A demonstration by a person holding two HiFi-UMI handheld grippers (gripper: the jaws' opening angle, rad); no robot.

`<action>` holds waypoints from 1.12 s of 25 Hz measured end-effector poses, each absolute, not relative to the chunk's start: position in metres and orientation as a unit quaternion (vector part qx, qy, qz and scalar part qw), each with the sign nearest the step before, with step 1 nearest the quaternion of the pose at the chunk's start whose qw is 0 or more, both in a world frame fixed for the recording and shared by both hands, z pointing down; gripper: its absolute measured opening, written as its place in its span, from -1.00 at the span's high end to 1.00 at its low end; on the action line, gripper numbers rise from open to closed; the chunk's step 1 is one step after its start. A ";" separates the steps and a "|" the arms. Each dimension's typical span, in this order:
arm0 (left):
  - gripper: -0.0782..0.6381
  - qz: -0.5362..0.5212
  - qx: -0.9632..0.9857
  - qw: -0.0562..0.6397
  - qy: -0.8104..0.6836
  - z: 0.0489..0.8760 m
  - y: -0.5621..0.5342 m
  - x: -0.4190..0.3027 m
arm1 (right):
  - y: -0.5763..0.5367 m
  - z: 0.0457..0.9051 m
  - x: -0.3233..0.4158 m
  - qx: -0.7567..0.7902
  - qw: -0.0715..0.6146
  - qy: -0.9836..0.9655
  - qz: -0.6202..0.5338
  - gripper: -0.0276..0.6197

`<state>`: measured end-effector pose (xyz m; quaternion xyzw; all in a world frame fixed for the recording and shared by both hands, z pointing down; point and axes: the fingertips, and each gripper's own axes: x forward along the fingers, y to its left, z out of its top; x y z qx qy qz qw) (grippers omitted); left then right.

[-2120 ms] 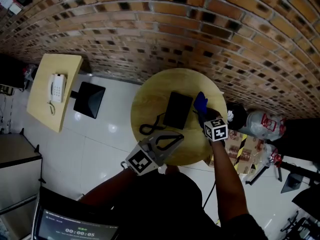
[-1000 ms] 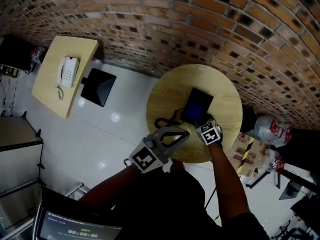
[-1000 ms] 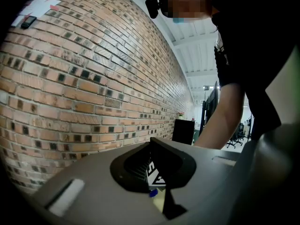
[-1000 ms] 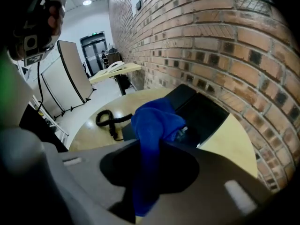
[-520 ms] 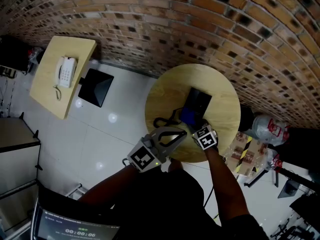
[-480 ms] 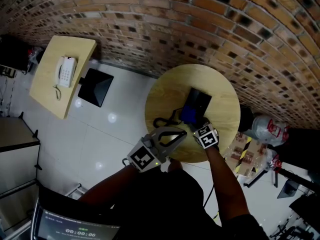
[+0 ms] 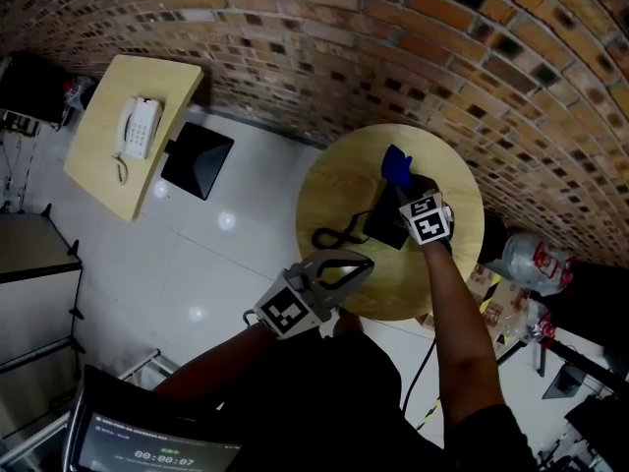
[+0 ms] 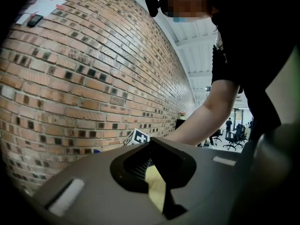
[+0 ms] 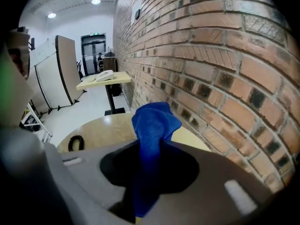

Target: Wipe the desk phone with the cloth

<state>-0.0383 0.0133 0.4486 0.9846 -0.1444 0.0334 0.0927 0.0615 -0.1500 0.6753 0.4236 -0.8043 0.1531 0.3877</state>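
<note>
Where the side worktop (image 7: 98,146) stands at far left, a white phone (image 7: 138,126) lies on it, well apart from the work. Left gripper (image 7: 362,262) hovers at the near edge of the round worktop (image 7: 339,190), fingers clenched together, nothing between them. Coiled cord (image 7: 332,236) lies on the round top, just left of the black desk phone (image 7: 385,222), which sits near the middle. Blue cloth (image 7: 396,165) bunches over the phone's far end, toward the brick wall (image 7: 393,47). Right gripper (image 7: 406,187) grasps that cloth between its fingers, above the phone
</note>
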 end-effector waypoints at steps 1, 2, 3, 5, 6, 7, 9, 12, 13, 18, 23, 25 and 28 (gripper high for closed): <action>0.78 0.033 0.984 0.095 -0.148 0.449 0.013 -0.040 | -0.150 0.679 0.059 0.418 0.396 -0.804 0.149 0.62; 0.78 0.033 0.984 0.095 -0.150 0.449 0.013 -0.041 | -0.147 0.683 0.056 0.412 0.403 -0.804 0.147 0.62; 0.78 0.033 0.984 0.094 -0.151 0.450 0.013 -0.042 | -0.141 0.687 0.052 0.405 0.407 -0.805 0.148 0.62; 0.78 0.033 0.983 0.093 -0.152 0.451 0.014 -0.043 | -0.124 0.696 0.045 0.392 0.414 -0.807 0.152 0.62; 0.78 0.033 0.983 0.094 -0.153 0.451 0.014 -0.043 | -0.113 0.701 0.041 0.384 0.417 -0.809 0.156 0.62; 0.78 0.035 0.983 0.094 -0.153 0.452 0.014 -0.043 | -0.101 0.706 0.035 0.374 0.420 -0.811 0.160 0.62; 0.78 0.036 0.983 0.096 -0.154 0.452 0.014 -0.043 | -0.074 0.718 0.022 0.353 0.427 -0.815 0.169 0.62; 0.78 0.036 0.983 0.098 -0.149 0.451 0.013 -0.041 | -0.040 0.731 0.006 0.326 0.436 -0.819 0.181 0.62; 0.78 0.035 0.984 0.098 -0.147 0.450 0.013 -0.040 | -0.031 0.735 0.001 0.320 0.436 -0.820 0.186 0.62; 0.78 0.036 0.984 0.102 -0.141 0.453 0.013 -0.033 | 0.002 0.750 -0.012 0.301 0.440 -0.820 0.210 0.62; 0.78 0.039 0.986 0.101 -0.128 0.452 0.018 -0.028 | 0.012 0.747 -0.012 0.318 0.417 -0.821 0.225 0.62; 0.78 0.040 0.987 0.101 -0.121 0.452 0.020 -0.024 | 0.007 0.737 -0.001 0.341 0.401 -0.822 0.220 0.62; 0.78 0.040 0.988 0.098 -0.112 0.452 0.023 -0.013 | -0.004 0.726 0.035 0.385 0.383 -0.811 0.217 0.62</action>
